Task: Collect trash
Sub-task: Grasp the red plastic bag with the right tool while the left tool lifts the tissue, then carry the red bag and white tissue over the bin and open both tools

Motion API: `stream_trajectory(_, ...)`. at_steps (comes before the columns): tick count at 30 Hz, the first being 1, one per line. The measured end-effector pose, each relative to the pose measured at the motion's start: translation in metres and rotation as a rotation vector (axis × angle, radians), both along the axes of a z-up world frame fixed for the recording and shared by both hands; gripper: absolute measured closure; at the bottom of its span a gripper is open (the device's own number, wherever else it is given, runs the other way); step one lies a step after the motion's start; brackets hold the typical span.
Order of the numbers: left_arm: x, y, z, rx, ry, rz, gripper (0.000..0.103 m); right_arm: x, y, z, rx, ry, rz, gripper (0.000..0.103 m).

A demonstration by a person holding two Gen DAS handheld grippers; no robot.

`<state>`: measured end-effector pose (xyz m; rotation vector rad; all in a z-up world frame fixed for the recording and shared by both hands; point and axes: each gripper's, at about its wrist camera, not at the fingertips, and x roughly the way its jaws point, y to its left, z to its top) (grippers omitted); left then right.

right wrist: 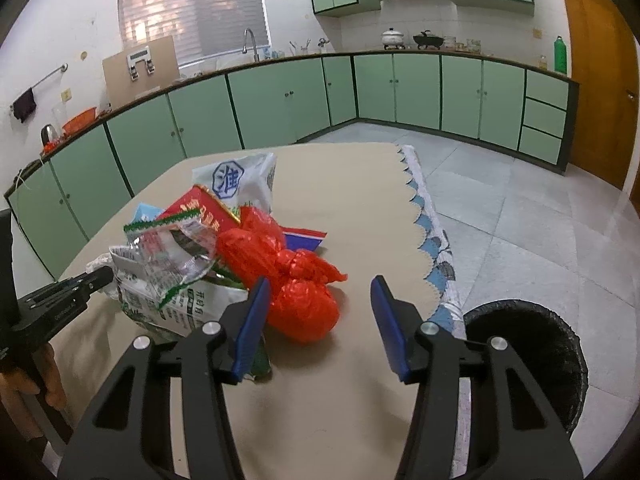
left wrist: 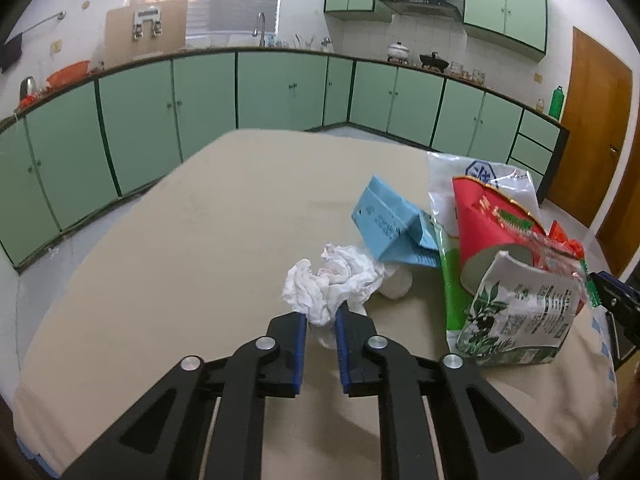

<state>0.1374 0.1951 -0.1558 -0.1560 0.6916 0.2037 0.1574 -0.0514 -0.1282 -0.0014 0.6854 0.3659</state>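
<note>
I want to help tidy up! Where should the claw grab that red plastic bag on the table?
Grab the red bag at its knot, where the plastic bunches into a narrow, firm neck between two puffy lobes. Come from the near side, angled down, since the right claw is open there already. The wrappers crowd its left side, so keep clear of them.
</note>
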Motion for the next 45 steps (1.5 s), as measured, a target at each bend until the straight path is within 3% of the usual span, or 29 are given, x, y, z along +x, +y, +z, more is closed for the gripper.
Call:
stream_trajectory(4, -0.001, 0.001, 0.001, -0.014, -0.006, -0.007, 0.057, 0.002, 0.002, -0.004, -0.010, 0.015, 0.012, 0.053)
stream_trajectory(7, 0.000, 0.002, -0.002, -0.015, 0.002, -0.016, 0.056, 0.007, 0.005, -0.010, -0.006, 0.043, 0.020, 0.057)
stream_trajectory(9, 0.003, 0.002, -0.006, -0.027, 0.012, -0.019, 0.056, 0.011, 0.009, -0.013, -0.013, 0.063, 0.029, 0.066)
stream_trajectory(11, 0.005, 0.004, -0.010, -0.045, 0.022, -0.021, 0.062, 0.011, 0.011, -0.015, -0.017, 0.070, 0.037, 0.069)
stream_trajectory(14, 0.008, 0.006, -0.012, -0.069, 0.034, -0.024, 0.084, 0.008, 0.011, -0.013, -0.013, 0.066, 0.048, 0.076)
stream_trajectory(17, 0.005, 0.007, -0.007, -0.067, 0.020, -0.013, 0.091, 0.006, 0.009, -0.008, -0.012, 0.051, 0.047, 0.085)
stream_trajectory(32, -0.035, 0.011, 0.036, -0.028, -0.082, 0.081, 0.096, -0.008, -0.013, 0.022, 0.004, -0.020, -0.018, 0.086)
stream_trajectory(45, -0.054, -0.018, 0.071, -0.014, -0.158, 0.019, 0.096, -0.032, -0.019, 0.045, 0.022, -0.074, -0.025, 0.086)
